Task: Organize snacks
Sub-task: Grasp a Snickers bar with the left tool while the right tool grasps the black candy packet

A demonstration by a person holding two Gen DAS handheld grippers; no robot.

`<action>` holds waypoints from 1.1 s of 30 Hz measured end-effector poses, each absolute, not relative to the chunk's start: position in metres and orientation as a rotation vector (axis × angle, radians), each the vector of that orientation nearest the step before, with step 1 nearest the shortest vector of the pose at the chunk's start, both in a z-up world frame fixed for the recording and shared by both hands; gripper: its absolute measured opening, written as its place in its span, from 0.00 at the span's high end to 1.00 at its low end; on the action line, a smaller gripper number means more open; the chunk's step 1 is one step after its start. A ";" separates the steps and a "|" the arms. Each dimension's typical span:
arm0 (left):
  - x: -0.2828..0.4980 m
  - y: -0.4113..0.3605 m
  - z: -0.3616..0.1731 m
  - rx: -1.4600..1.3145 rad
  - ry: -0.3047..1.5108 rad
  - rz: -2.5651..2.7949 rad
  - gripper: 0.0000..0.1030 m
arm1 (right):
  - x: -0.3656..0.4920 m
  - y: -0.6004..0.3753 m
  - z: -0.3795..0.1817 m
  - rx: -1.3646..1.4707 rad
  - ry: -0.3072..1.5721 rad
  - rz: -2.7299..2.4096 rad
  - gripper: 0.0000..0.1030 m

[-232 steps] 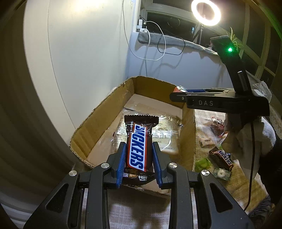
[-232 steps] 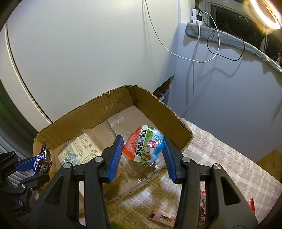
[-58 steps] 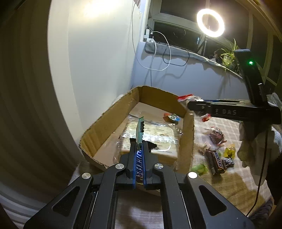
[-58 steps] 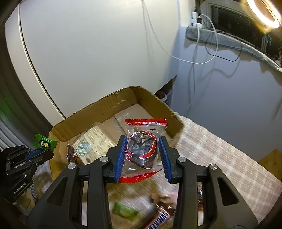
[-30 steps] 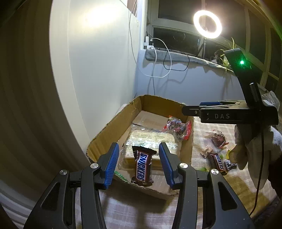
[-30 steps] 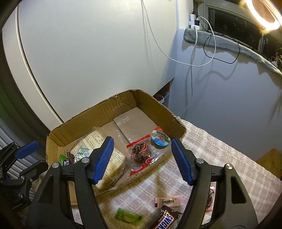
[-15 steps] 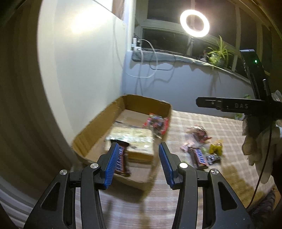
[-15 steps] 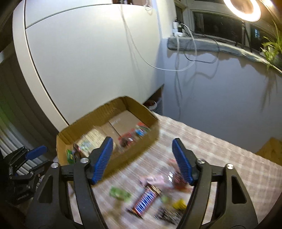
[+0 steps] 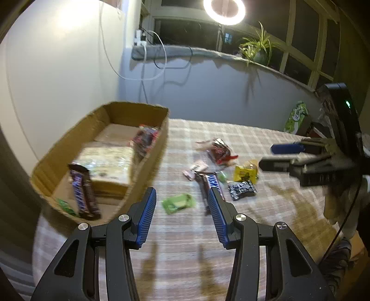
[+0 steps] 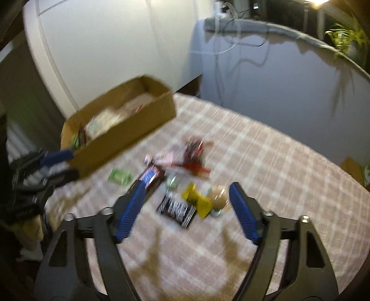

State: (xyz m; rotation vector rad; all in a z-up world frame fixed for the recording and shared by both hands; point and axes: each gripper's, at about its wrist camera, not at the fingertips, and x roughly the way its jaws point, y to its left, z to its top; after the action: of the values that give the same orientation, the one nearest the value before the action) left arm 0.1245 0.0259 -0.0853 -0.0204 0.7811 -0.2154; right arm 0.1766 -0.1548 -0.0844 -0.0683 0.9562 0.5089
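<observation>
My left gripper (image 9: 181,196) is open and empty, low over the checked cloth just right of the cardboard box (image 9: 152,162). A Snickers bar (image 9: 83,192) and a red packet (image 9: 145,139) lie in the box. On the cloth lie a green packet (image 9: 178,202), a second Snickers bar (image 9: 208,183), a yellow packet (image 9: 246,173), a black packet (image 9: 241,188) and a red packet (image 9: 219,150). My right gripper (image 10: 186,187) hovers above the black packet (image 10: 177,208) and yellow packet (image 10: 197,201); its jaws are closing with nothing between them.
A checked cloth (image 9: 231,231) covers the table. A green carton (image 9: 297,117) stands at the far right edge. White wall and cables run behind the box (image 10: 129,129). A ring light (image 9: 224,9) and a plant (image 9: 256,48) sit at the window sill.
Both grippers let go of their snacks, which now lie in the box. Both views have swung right, away from the box and over the loose snacks. The right jaws stand slightly narrower.
</observation>
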 end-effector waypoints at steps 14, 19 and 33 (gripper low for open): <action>0.153 -0.002 -0.112 -0.041 0.900 -0.281 0.59 | 0.180 -0.124 -0.135 -0.265 1.042 0.696 0.66; 0.166 -0.010 -0.119 -0.039 0.938 -0.292 0.59 | 0.182 -0.118 -0.145 -0.307 1.051 0.730 0.66; 0.192 -0.028 -0.146 0.025 1.009 -0.275 0.68 | 0.182 -0.115 -0.149 -0.378 1.054 0.769 0.66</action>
State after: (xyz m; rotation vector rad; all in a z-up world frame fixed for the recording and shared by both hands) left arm 0.1922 -0.0281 -0.1456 0.0255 1.0086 -0.2746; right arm 0.1818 -0.1146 -0.1486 -0.3781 1.0538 0.7686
